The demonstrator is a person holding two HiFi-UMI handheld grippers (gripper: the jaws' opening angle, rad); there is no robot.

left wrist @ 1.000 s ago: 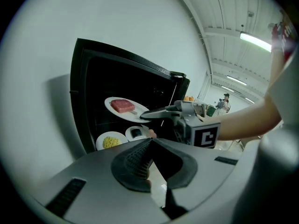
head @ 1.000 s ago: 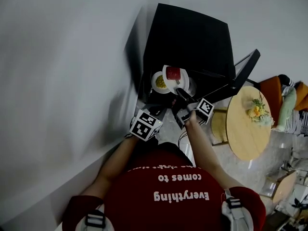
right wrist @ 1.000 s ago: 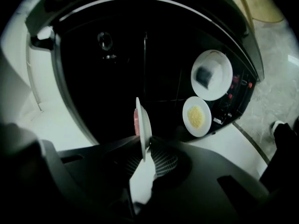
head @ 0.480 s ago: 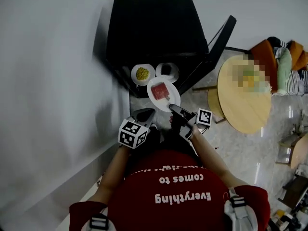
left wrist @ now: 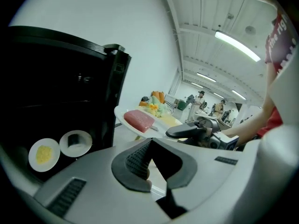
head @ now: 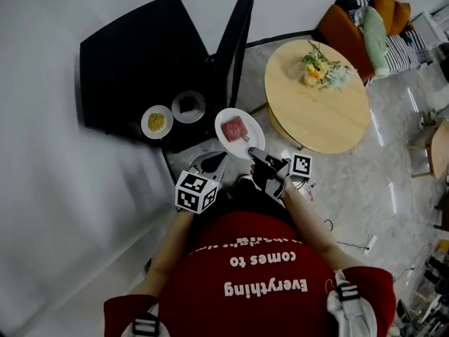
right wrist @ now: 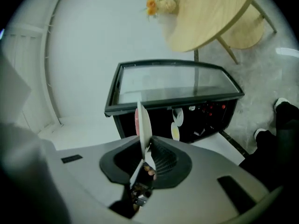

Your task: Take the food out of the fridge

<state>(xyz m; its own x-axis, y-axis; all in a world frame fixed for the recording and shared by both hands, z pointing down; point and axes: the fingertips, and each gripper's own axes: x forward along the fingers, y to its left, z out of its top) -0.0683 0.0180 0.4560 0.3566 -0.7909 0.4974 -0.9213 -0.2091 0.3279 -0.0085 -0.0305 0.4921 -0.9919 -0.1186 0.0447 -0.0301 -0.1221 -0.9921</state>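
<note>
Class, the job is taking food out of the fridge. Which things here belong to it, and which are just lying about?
Job: black fridge, door open; white plate of pink meat, held by the right gripper; small white plate of yellow food; small white dish of dark food.
Lying about: round wooden table; bunch of flowers; orange and green cushions.

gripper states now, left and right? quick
Left gripper: closed, nothing between the jaws.
Right gripper: closed on the rim of the round white plate carrying a pink meat slab.
</note>
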